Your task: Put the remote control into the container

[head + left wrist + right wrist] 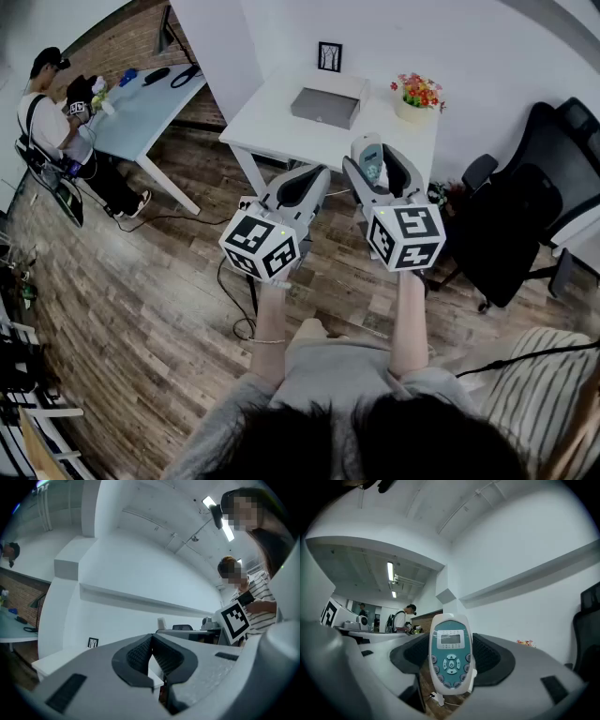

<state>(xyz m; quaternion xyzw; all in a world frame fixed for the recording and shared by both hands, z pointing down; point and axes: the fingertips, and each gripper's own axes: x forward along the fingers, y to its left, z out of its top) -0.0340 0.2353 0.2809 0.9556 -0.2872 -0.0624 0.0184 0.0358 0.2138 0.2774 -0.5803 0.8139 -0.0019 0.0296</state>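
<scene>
A white remote control (pixel 450 641) with a teal face stands upright between the pads of my right gripper (pixel 451 657), which is shut on it and holds it in the air. In the head view the remote control (pixel 372 165) and right gripper (pixel 375 155) hang over the near edge of the white table (pixel 272 117). A grey open container (pixel 325 106) sits further back on that table. My left gripper (pixel 311 178) is beside the right one, lower and to the left. Its pads meet with nothing between them in the left gripper view (pixel 151 654).
A flower pot (pixel 418 95) and a small picture frame (pixel 329 56) stand at the back of the white table. A black office chair (pixel 525 211) is to the right. At the far left a person (pixel 47 108) sits by a light blue table (pixel 155 103).
</scene>
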